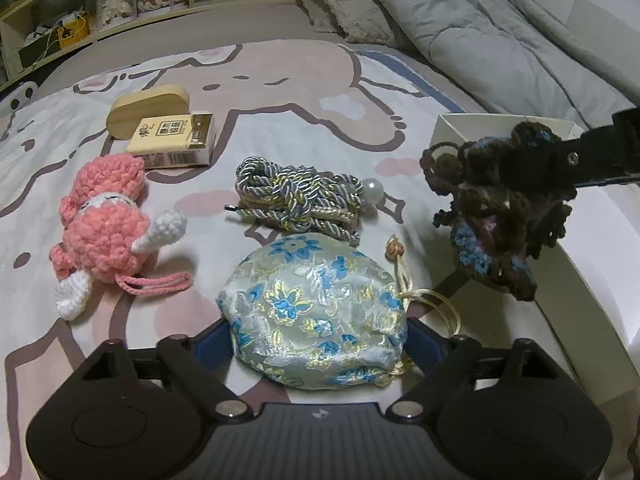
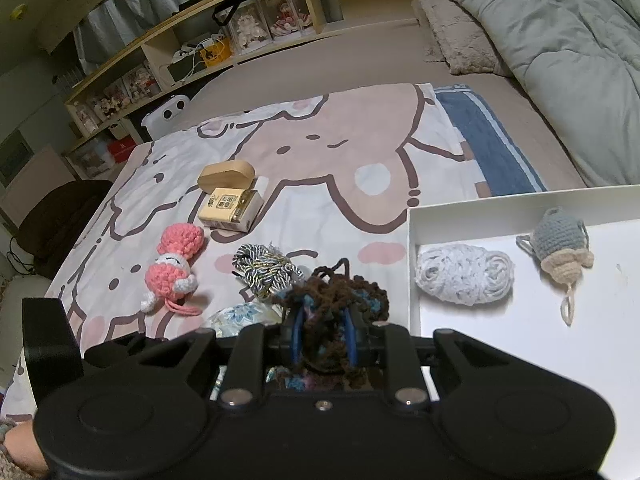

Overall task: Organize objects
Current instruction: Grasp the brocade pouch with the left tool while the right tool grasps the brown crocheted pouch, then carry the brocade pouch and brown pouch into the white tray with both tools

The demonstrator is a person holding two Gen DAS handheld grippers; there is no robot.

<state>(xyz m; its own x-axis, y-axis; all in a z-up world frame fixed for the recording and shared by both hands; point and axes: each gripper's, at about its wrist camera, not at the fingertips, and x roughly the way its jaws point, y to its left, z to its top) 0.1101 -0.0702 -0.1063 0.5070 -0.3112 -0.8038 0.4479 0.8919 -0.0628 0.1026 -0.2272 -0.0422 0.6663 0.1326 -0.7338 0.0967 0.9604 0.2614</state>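
Far to the left of the left gripper's fingers, the pink crochet doll [image 1: 102,222] is lying on the cartoon blanket [image 1: 280,92]. Beyond it, the wooden block [image 1: 149,109] and the small yellow carton [image 1: 176,142] are touching each other. Straight ahead of the fingers, the twisted cord bundle [image 1: 298,196] is resting. The left gripper [image 1: 320,344] is standing open, and the flowered silk pouch [image 1: 316,312] is lying between its two fingers; I cannot tell if they are touching it.

To the right, the right gripper [image 2: 324,336] is gripping the brown and blue crochet piece [image 1: 500,208] tightly and is holding it in the air, just beside the white box [image 2: 460,216], near its left wall. Inside this box, to the right of the right fingers, the white yarn roll [image 2: 464,276] and the grey-blue crochet toy [image 2: 560,246] are lying apart.
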